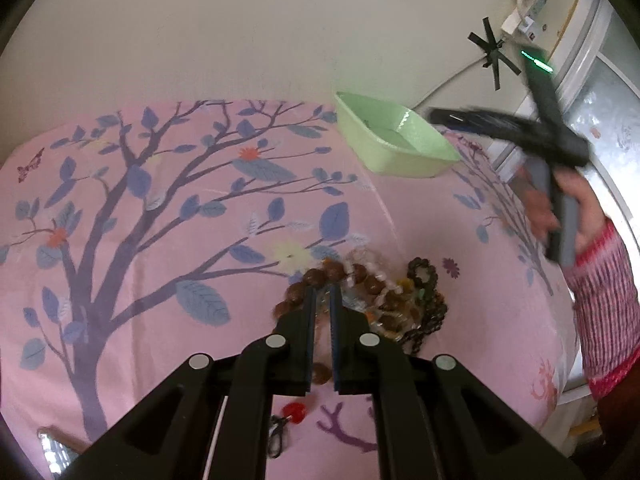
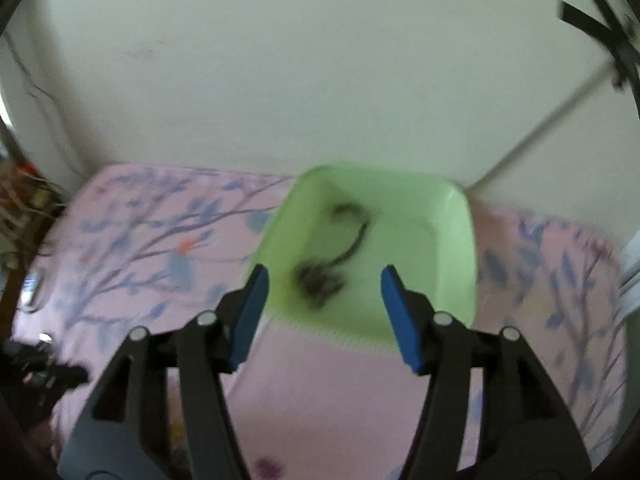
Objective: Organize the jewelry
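A pile of bead bracelets [image 1: 380, 296] lies on the pink tree-print cloth [image 1: 160, 220]: big brown beads, clear beads, a dark bracelet [image 1: 424, 276]. My left gripper [image 1: 323, 292] is down in the pile, its jaws nearly closed around a strand of brown beads [image 1: 320, 374]. The green tray [image 1: 394, 140] stands at the far right of the cloth. In the right wrist view my right gripper [image 2: 325, 276] is open and empty just above the tray [image 2: 440, 248], which holds a dark necklace [image 2: 324, 276]. It also shows in the left wrist view [image 1: 440, 114].
A red bead with a black cord [image 1: 294, 412] lies near the cloth's front edge. A white wall stands right behind the cloth. A power strip [image 1: 524, 12] and taped cables hang on the wall at the right. Clutter [image 2: 28, 200] sits past the cloth's left end.
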`<state>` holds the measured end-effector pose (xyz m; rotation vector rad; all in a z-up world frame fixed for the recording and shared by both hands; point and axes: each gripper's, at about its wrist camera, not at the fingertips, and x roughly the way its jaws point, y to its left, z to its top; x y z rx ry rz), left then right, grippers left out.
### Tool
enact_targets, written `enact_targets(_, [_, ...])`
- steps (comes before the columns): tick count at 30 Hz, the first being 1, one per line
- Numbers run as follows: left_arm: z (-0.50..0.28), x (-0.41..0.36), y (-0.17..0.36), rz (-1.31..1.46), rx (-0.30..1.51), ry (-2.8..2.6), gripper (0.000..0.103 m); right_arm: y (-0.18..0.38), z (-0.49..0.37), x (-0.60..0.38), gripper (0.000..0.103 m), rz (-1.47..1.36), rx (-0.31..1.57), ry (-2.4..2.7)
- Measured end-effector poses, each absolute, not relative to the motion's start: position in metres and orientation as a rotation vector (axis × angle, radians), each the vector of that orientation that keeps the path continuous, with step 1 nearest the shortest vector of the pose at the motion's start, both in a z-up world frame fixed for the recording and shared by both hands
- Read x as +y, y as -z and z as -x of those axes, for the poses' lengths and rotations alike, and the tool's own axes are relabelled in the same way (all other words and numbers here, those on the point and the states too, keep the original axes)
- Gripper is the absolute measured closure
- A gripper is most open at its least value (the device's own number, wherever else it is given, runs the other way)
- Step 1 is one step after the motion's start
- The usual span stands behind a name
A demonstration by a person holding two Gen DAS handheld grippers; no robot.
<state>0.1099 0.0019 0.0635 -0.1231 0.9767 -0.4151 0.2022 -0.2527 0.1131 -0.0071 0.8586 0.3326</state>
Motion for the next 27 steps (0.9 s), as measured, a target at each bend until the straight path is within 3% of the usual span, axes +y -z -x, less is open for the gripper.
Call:
enact_targets(3, [-0.112,0.011,-0.058,0.105,1.008,0.388,0.103,-0.103,-0.157,-0.242,0.049,-0.013,0.846,-0.424])
enact_targets(8, [-0.112,0.012,-0.048,0.094,1.052,0.400,0.103,-0.072,-0.114,-0.213,0.065,-0.017,0.886,-0.516])
enact_targets(17, [-0.114,0.003,-0.035,0.058,1.072,0.361,0.103,-0.030,-0.079,-0.166,0.065,0.193,0.956,-0.584])
enact_targets(19, [-0.116,0.002,-0.033,0.048,1.069,0.348,0.103,-0.024,-0.070,-0.168,0.085,0.297,0.929,-0.486])
enact_targets(20, [-0.117,0.002,-0.030,0.047,1.077,0.341,0.103,-0.023,-0.067,-0.176,0.087,0.296,0.939,-0.457])
enact_targets(27, [-0.117,0.013,-0.029,0.080,1.075,0.332,0.103,-0.030,-0.041,-0.250,0.087,0.202,0.963,-0.332])
